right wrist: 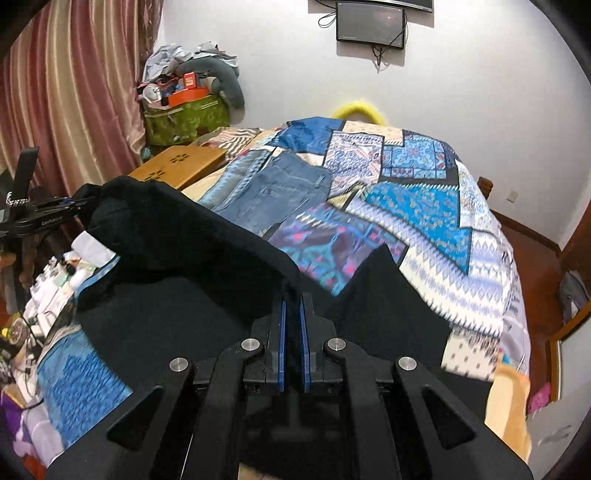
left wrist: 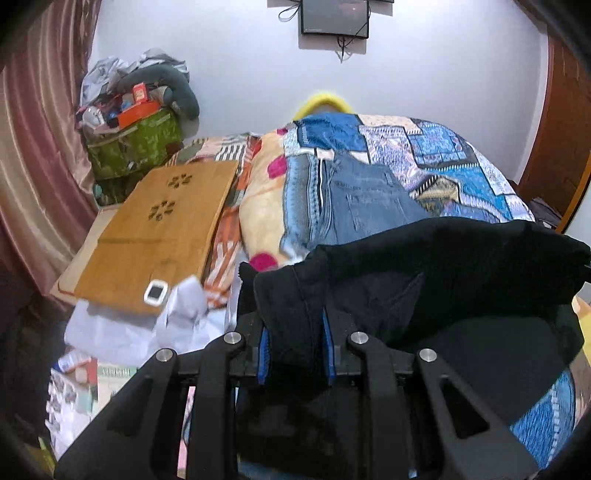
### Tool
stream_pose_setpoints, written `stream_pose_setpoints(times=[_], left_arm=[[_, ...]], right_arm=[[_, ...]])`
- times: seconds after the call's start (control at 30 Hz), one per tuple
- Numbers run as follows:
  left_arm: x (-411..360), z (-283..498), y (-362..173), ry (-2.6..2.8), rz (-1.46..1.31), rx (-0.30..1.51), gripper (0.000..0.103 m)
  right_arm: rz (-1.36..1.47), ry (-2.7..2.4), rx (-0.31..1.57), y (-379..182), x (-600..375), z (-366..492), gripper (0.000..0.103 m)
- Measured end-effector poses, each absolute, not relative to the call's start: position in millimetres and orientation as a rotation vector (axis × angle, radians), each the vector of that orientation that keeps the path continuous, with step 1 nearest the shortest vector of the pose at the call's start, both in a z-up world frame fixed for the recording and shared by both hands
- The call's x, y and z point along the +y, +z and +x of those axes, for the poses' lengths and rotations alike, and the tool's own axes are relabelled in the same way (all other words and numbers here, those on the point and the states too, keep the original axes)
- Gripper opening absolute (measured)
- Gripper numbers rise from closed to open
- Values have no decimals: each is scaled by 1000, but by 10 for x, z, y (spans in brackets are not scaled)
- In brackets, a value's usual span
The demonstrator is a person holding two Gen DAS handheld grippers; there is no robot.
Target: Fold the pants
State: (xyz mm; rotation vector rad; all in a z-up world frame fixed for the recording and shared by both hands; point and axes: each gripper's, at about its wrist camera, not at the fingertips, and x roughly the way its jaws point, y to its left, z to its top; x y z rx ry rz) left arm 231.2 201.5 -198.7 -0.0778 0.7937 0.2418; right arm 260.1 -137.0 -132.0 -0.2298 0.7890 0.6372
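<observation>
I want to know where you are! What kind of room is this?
Most likely a bedroom: a bed under a patchwork quilt, curtains, and a wall screen.

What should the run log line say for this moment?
step: fold | left gripper: shut on black pants | right gripper: shut on black pants | folded jeans on bed

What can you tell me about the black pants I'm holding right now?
The black pants look like soft, matte dark fabric, bunched and creased rather than flat. Both claws grip them: the left claw pinches a thick fold, the right claw a thinner edge. Cloth sags between them over the patchwork bedspread, with the blue jeans lying farther back, apart.
</observation>
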Motion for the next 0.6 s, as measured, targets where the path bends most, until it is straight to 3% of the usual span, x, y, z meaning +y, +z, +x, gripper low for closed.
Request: stream_pose_setpoints(times=[0.6], left_arm=[[1877,1533,-2831,236,-118,991,27]], right_arm=[[-171,656,910,-1842,-1498,2061,10]])
